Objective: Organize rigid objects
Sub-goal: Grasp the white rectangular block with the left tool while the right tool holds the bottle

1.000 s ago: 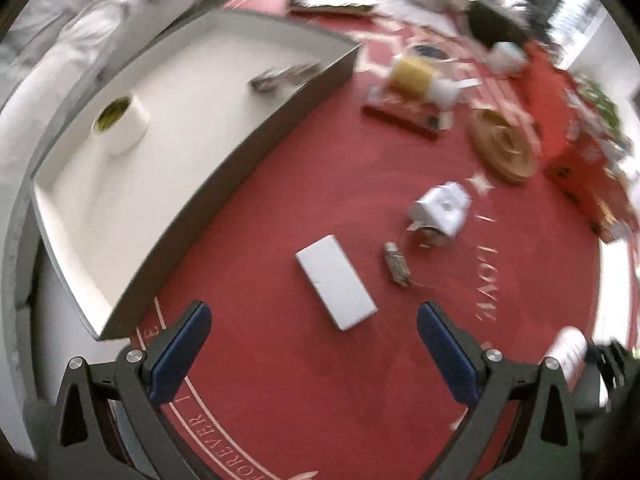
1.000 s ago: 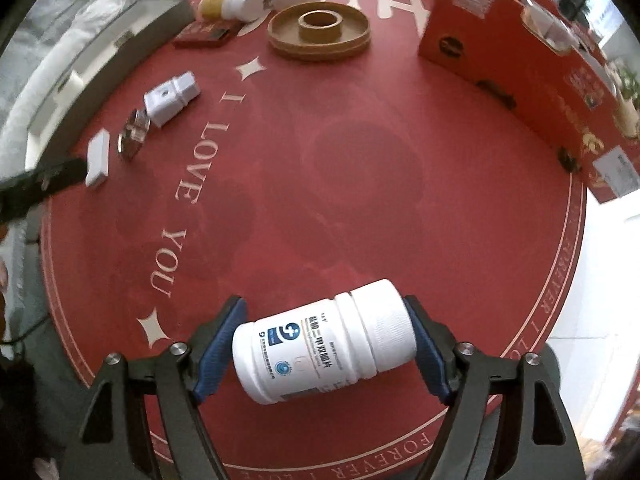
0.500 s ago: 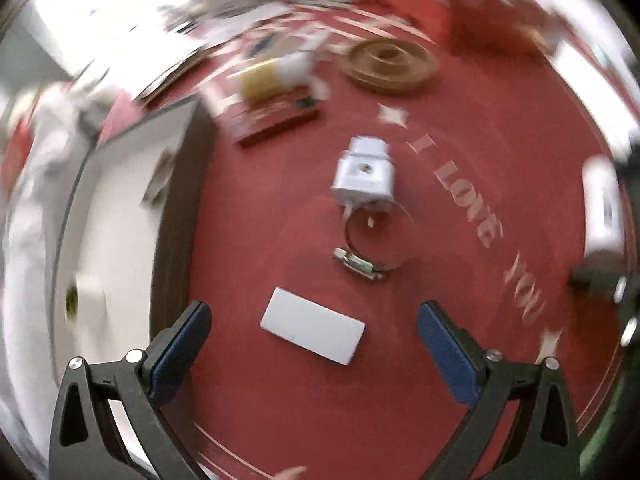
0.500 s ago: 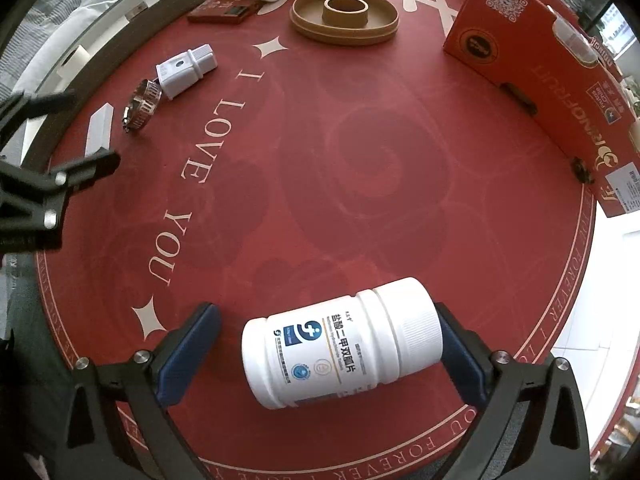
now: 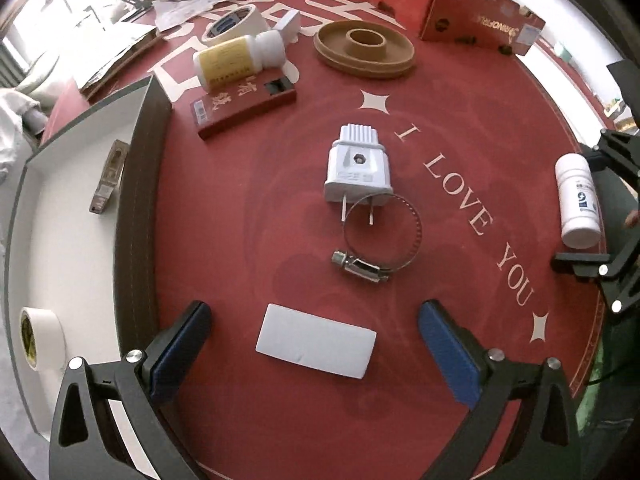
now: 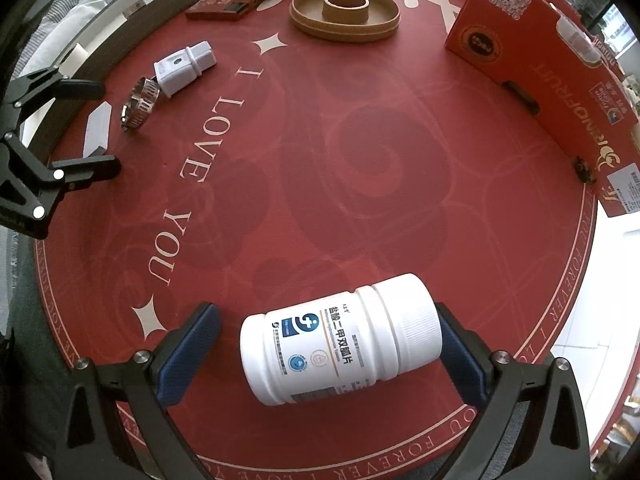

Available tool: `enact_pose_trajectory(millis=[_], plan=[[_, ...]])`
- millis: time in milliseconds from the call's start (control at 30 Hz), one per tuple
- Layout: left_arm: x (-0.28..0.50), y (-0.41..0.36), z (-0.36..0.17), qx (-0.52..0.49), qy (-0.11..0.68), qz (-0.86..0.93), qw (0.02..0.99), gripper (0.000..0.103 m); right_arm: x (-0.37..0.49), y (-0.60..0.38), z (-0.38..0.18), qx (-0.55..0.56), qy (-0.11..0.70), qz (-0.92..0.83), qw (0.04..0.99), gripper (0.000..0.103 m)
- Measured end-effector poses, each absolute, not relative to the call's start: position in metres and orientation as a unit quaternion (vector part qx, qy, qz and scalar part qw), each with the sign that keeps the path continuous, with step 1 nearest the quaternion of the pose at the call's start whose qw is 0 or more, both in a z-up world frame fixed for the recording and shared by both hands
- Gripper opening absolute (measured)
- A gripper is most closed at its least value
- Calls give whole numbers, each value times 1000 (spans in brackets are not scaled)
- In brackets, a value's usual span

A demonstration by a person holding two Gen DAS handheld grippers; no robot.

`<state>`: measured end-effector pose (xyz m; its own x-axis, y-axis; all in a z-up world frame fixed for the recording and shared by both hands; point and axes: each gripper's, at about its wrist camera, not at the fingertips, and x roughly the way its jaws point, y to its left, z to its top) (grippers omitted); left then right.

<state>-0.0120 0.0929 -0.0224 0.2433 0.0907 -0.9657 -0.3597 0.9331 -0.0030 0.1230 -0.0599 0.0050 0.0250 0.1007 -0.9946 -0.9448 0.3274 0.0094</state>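
A white pill bottle [image 6: 340,340] lies on its side on the red mat [image 6: 360,160], between the wide jaws of my right gripper [image 6: 324,356], which is open. Its left pad stands clear of the bottle's base. The bottle [image 5: 576,200] and the right gripper [image 5: 590,204] also show at the right edge of the left wrist view. My left gripper [image 5: 316,350] is open, pointing down over a flat white block [image 5: 316,340] that lies between its fingers. Just beyond the block are a metal hose clamp [image 5: 382,240] and a white plug [image 5: 357,166].
A white-lined tray [image 5: 140,200] along the left holds a tape roll [image 5: 38,338] and a small clear piece [image 5: 108,178]. At the back lie a yellow-labelled bottle [image 5: 240,60], a red box [image 5: 244,106], a tan spool [image 5: 364,48], another tape roll [image 5: 236,24] and red cartons [image 6: 540,64].
The right jaws opened and let go of the white bottle, which now rests on the mat. The left gripper rolled and shifted, so the white block now lies squarely between its fingers.
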Motion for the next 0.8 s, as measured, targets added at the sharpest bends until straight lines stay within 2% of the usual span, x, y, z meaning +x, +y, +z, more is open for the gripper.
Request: enact_pose_trajectory(millis=[133,233,333,400,433,467,533,633,667,700,733,767,800], plan=[[-6,77,-20,-86,607,106,783,100,126,-59,3,-387,549,432,601,103],[1,64,-15,-64,615,72,783,89,127,-55,2,-388,550,436,598,103],[3,50,-6,-59,616,60,783,62,126,-55,-6,-387,547,438,600,103],[2,45,-2,-73,614,72,782,19,125,-55,-8,-387,547,438,600,103],[0,44,-1,-97,612,79,781,11,125,-55,-8,-386,549,436,600,103],[-3,44,-2,-120,606,87,781,9,125,-54,-8,-386,549,434,601,103],[-9,38,0,-137,595,111,784,9,124,-56,-8,-383,549,432,604,103],[-13,20,0,-107,578,146,795,12,123,-56,-7,-382,548,433,605,103],[-14,17,0,-104,579,152,794,25,123,-56,-8,-382,548,434,605,103],[-15,17,-2,-117,585,156,787,59,123,-55,-7,-382,547,434,605,103],[-16,19,-1,-138,592,165,777,76,123,-55,-8,-383,548,434,604,103],[-28,22,-1,-152,583,180,778,87,123,-56,-8,-382,547,435,605,103],[-31,21,3,-160,576,187,779,87,122,-56,-8,-382,547,435,605,103]])
